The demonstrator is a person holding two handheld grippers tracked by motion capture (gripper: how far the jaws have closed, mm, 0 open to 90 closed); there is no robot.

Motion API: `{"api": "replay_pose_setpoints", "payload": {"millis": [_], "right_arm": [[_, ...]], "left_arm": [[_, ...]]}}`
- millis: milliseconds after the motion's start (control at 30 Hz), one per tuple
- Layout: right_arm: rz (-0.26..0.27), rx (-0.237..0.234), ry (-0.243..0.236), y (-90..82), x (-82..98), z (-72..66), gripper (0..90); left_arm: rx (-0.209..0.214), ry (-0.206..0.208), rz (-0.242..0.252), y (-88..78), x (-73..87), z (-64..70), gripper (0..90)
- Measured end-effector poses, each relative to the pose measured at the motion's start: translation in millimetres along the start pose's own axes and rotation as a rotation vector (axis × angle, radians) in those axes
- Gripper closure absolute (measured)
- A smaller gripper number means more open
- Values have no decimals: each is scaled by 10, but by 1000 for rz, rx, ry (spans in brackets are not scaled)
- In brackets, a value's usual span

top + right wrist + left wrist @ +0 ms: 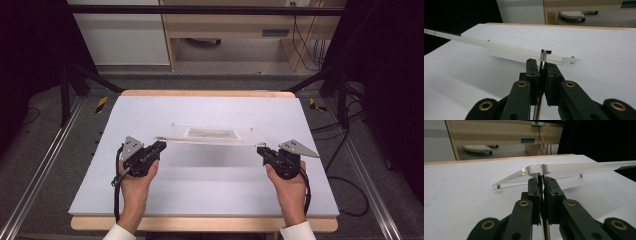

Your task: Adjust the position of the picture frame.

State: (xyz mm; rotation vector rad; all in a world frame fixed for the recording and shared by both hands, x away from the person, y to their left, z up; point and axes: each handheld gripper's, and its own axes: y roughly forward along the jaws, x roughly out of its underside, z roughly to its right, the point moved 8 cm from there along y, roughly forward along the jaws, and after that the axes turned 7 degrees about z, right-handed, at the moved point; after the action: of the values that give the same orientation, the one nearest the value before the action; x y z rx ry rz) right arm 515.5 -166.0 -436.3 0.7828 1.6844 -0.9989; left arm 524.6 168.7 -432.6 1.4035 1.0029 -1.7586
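The worktop (210, 190) is a white sheet on a wooden board, and above its middle hangs a clear acrylic plate (210, 134), lifted off the surface and casting a soft shadow on the white beneath it. The plate runs crosswise between the two hands, with a pale rectangular patch at its centre and small metal studs near its corners. The left hand-held gripper (159, 146) sits at the plate's left end, held in the person's left hand (135, 182), and the right hand-held gripper (261, 148) sits at the right end, held in the right hand (289, 187); both reach in from the near side, each touching its own end of the plate. In the left gripper view the jaws stand closed on a thin upright metal pin (540, 178) that meets the plate's near edge (554, 170), so the plate lies directly ahead of and just above the jaw tips. In the right gripper view the jaws are likewise clamped on a metal pin (544, 58) whose head sits on top of the plate's (506, 50) edge, near its right corner.
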Motion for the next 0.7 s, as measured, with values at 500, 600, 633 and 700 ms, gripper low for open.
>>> {"api": "replay_pose_setpoints", "payload": {"millis": [500, 600, 633, 700], "right_arm": [[-46, -17, -26, -36, 188, -36, 839], [-62, -28, -15, -47, 271, -39, 843], [-70, -29, -18, -51, 294, -37, 844], [-76, -31, -17, -55, 316, -37, 845]], "left_arm": [[7, -3, -87, -101, 272, 13, 828], [9, -1, -101, -118, 325, 19, 830], [9, 9, -119, -132, 366, 22, 830], [8, 12, -124, -139, 391, 29, 830]]}}
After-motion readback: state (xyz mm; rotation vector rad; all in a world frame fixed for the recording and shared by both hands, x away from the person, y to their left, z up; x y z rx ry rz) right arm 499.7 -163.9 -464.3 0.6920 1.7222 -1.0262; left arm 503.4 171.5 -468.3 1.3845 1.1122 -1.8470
